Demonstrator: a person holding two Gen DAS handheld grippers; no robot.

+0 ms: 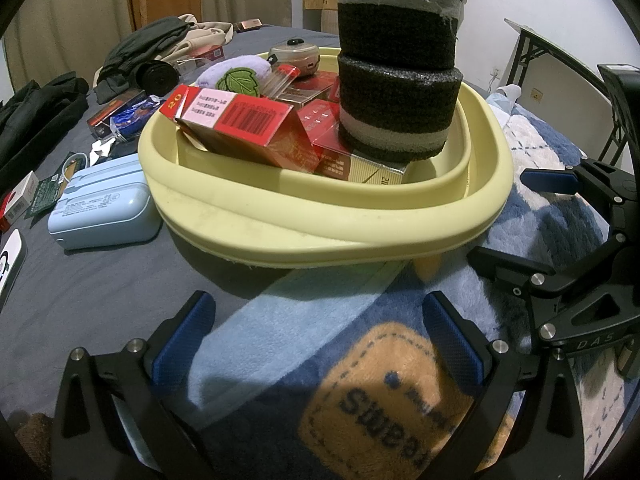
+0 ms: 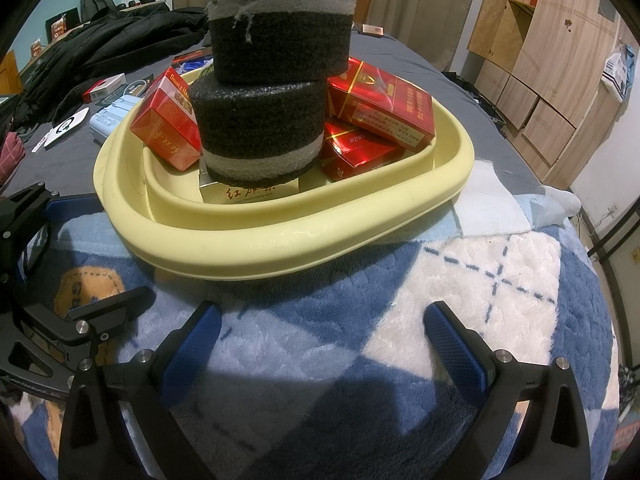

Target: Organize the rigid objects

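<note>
Basin of pale yellow sits on the blanket just beyond my fingertips. My left gripper and right gripper both hang with jaws spread, gripping nothing. Inside, two dark foam cylinders stack upright on a gold box, red cartons crowded around them. Farther left, a light-blue case lies beside the rim.

1. Beige curtains hang along the far wall.
2. Pale wooden cabinets line the right side.
3. A grey-sheeted bed carries a blue-and-white plush blanket.
</note>
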